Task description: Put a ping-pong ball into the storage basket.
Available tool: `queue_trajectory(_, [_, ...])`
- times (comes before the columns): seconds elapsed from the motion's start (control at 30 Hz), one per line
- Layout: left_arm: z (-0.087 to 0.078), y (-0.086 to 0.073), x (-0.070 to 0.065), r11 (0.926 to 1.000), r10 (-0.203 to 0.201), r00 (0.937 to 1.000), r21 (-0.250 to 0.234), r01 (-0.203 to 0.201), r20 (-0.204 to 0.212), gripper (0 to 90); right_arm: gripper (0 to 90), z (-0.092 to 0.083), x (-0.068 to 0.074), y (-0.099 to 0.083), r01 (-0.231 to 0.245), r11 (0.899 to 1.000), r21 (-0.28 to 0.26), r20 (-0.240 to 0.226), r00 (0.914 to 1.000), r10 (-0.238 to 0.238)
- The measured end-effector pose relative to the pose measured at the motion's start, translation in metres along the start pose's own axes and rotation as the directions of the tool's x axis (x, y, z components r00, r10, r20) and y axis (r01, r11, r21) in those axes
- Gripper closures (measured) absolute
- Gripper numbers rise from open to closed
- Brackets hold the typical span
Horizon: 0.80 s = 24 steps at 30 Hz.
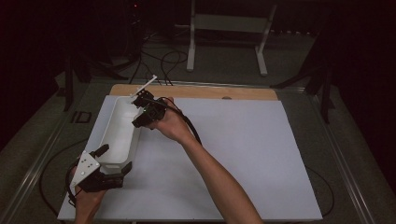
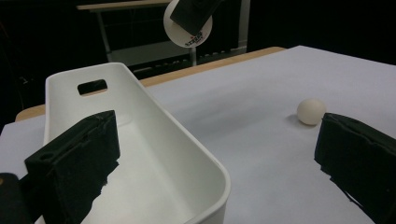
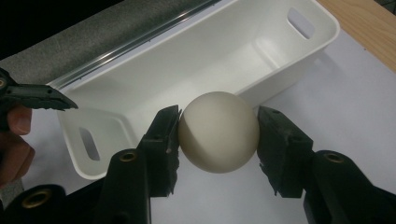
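- bin, white and empty, lies at the left of the white counter, handle slots at both ends.
- right hand-held gripper is clenched on a cream ball, held over the bin's near wall.
- left hand-held gripper stands released, jaws spread wide across the bin's end.
- second ball rests on the counter, well apart from the bin.

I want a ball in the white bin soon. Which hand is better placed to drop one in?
The right. The right gripper already clamps a ball beside the white bin. The left gripper is open astride the bin's near end, one jaw inside, holding nothing.
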<state>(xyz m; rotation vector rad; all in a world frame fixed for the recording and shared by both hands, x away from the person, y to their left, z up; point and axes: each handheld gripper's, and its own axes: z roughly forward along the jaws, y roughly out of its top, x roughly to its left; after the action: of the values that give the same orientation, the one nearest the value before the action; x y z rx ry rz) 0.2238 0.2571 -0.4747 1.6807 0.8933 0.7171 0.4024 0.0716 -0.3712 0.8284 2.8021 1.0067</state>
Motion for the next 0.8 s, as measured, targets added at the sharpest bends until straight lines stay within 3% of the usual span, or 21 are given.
queue_trajectory(0.8, [0.0,0.0,0.0,1.0,0.002,1.0,0.002,-0.002,0.0,0.7,50.4,0.009,0.014,0.007,0.022,1.0,0.002,-0.02,0.9996,-0.022])
